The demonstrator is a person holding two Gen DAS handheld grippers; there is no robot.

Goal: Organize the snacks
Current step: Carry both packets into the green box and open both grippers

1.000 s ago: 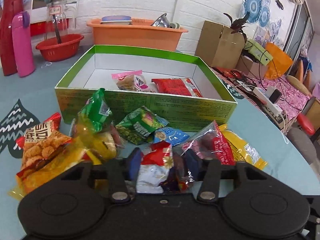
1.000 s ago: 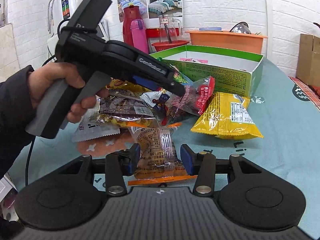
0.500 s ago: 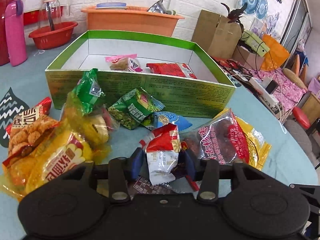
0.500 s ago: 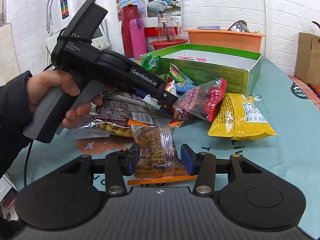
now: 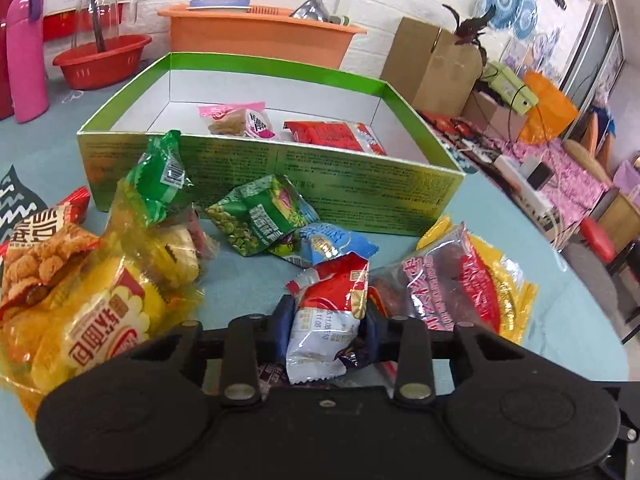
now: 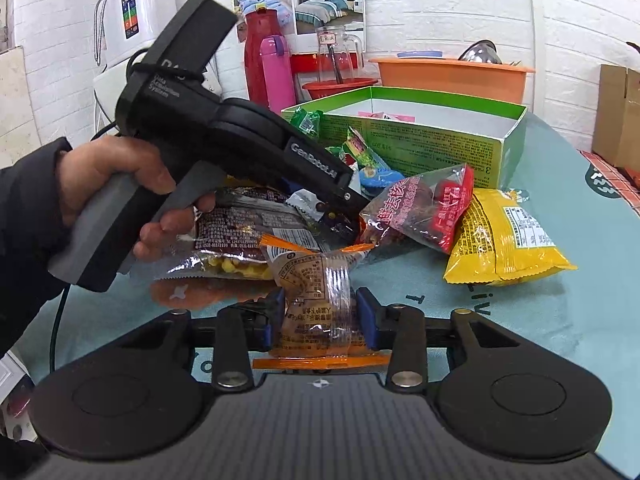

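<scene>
My left gripper [image 5: 326,320] points down into the snack pile, its jaws closing on a red and white packet [image 5: 332,300] whose sides touch both blue pads. The right wrist view shows the same left gripper [image 6: 344,200], held by a hand [image 6: 120,168] in a dark sleeve. My right gripper [image 6: 320,312] is also closing, its pads against a clear packet with orange ends [image 6: 316,280] that lies on the table. The green box [image 5: 360,196] stands open behind the pile, with a pink-topped packet [image 5: 236,120] and a red packet [image 5: 332,136] inside.
Loose snacks lie in front of the box: a yellow bag [image 6: 508,240], a clear red bag [image 6: 420,212], a green pea packet [image 5: 260,216], a blue packet [image 5: 332,240], a big yellow bag [image 5: 96,320]. Behind stand an orange tub [image 5: 260,36], a red basin [image 5: 100,60], a pink bottle [image 5: 28,52].
Both pairs of jaws have narrowed onto their packets. The left gripper's view has tipped a little, and the red and white packet now sits squarely between its pads. The right gripper has stayed in place.
</scene>
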